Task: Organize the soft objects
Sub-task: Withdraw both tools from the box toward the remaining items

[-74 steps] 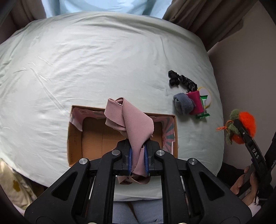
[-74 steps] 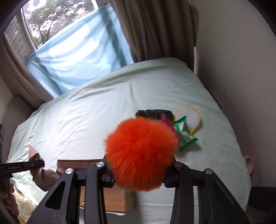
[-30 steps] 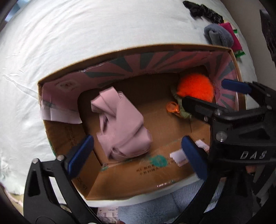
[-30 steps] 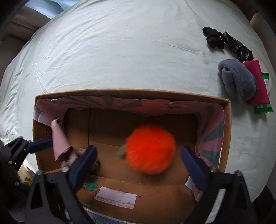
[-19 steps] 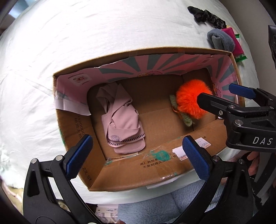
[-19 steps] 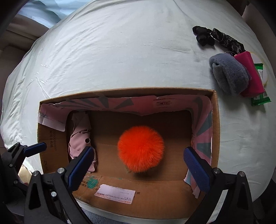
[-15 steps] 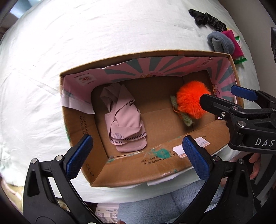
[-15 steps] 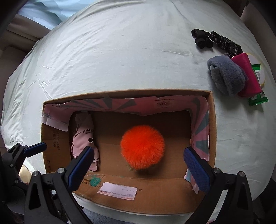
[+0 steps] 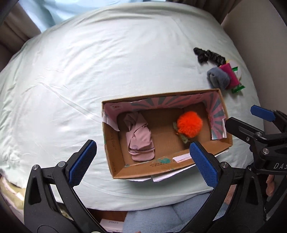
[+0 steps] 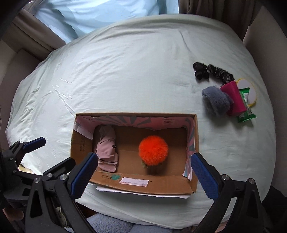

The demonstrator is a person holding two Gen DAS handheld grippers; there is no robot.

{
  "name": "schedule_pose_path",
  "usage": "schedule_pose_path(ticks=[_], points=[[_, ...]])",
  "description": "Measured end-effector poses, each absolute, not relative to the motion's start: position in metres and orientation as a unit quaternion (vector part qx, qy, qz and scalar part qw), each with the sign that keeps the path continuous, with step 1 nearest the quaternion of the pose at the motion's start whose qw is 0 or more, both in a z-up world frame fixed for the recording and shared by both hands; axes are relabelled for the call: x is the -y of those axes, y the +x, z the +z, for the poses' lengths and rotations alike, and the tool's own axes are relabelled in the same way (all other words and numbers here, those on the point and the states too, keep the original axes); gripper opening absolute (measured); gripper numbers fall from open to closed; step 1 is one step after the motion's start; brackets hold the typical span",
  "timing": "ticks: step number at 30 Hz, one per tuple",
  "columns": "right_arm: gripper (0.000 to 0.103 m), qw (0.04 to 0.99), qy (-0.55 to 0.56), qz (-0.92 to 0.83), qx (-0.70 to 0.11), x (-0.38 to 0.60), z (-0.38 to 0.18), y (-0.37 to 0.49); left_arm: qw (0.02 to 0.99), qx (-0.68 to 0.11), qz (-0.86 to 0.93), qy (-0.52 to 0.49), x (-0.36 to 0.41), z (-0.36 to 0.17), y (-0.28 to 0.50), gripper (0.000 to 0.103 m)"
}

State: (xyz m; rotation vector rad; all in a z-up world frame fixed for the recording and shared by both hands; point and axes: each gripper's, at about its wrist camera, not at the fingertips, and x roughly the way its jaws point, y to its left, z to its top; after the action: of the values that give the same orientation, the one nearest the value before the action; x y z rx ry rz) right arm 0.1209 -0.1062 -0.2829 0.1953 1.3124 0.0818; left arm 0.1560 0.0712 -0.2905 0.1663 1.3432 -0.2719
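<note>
An open cardboard box (image 9: 202,169) (image 10: 143,186) lies on the pale bed. Inside, a folded pink cloth (image 9: 139,138) (image 10: 107,150) lies at the left and an orange fluffy pompom toy (image 9: 189,124) (image 10: 153,150) at the right. My left gripper (image 9: 143,163) is open and empty, raised above the box's near side. My right gripper (image 10: 143,174) is open and empty, also above the near side; it shows at the right of the left wrist view. A grey fuzzy item (image 9: 218,78) (image 10: 215,100), a magenta roll (image 10: 233,100) and a black scrunchie (image 9: 209,56) (image 10: 211,71) lie on the bed to the right.
A green packet (image 10: 246,111) and a round yellow-rimmed disc (image 10: 248,89) lie beside the magenta roll. The pale sheet (image 10: 125,71) covers the bed. Brown curtains (image 10: 35,34) and a light blue drape (image 10: 100,12) hang beyond. A wall (image 9: 260,44) borders the right side.
Both grippers let go of the pink cloth and the orange pompom into the box, then rose and pulled back; the box now looks smaller and farther away.
</note>
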Motion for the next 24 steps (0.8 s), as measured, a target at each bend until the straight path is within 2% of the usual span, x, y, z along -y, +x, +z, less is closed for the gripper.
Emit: schedule_pose_path(ticks=[12, 24], points=[[0.103, 0.878, 0.052, -0.001, -0.475, 0.124, -0.162, 0.065, 0.847, -0.512, -0.132, 0.051, -0.082, -0.191, 0.113, 0.103], [0.103, 0.904, 0.083, -0.049, -0.415, 0.192, -0.132, 0.025, 0.873, -0.462, -0.154, 0.017, -0.046, -0.146, 0.103, 0.103]])
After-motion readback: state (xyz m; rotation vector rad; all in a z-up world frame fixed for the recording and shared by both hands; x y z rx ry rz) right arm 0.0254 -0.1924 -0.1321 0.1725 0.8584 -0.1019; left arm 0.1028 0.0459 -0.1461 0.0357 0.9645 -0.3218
